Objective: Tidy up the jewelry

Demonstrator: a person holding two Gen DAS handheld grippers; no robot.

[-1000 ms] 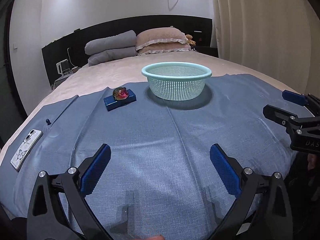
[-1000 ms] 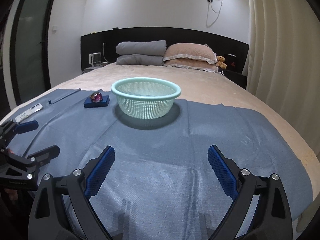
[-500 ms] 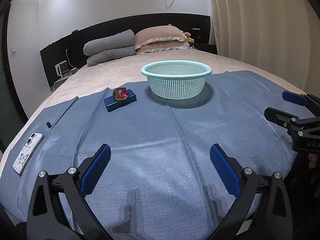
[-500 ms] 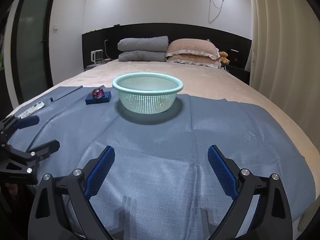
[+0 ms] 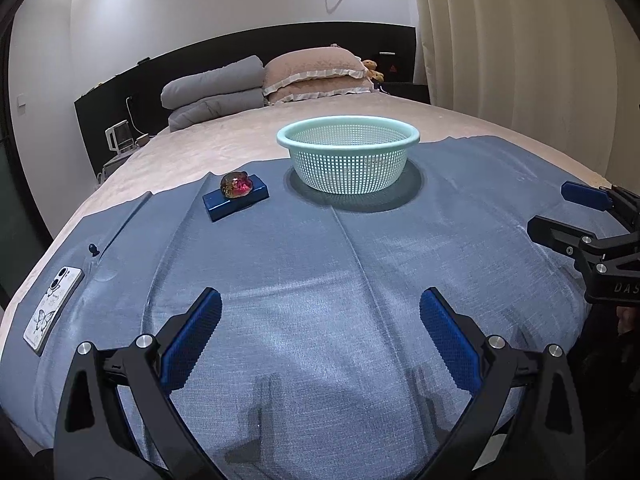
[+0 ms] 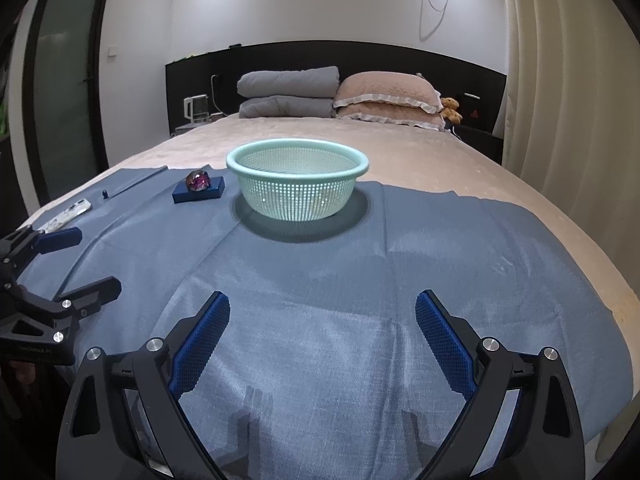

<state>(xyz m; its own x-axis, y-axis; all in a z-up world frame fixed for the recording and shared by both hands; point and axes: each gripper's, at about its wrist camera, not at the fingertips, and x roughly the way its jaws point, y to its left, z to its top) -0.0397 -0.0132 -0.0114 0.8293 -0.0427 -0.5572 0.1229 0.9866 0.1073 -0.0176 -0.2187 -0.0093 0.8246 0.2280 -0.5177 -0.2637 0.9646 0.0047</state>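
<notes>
Gem (image 5: 237, 185): lying on the box (image 5: 235, 203), just left of the basket.
Basket (image 5: 347, 159): sitting upright on the cloth (image 5: 320, 272).
Cloth: covering the near end of the bed (image 6: 420, 168).
Phone (image 5: 52, 307): lying at the cloth's left edge.
Left gripper (image 5: 320, 340): hovering over the cloth, fingers spread wide, holding nothing.
Right gripper (image 6: 322, 340): hovering alongside, fingers spread wide too.

On the blue cloth (image 5: 340, 280) sit a green basket (image 5: 347, 160), a blue box (image 5: 235, 197) with a red shiny gem (image 5: 237, 185) on top, and a phone (image 5: 52, 308), while the left gripper (image 5: 320, 330) hangs wide open
</notes>
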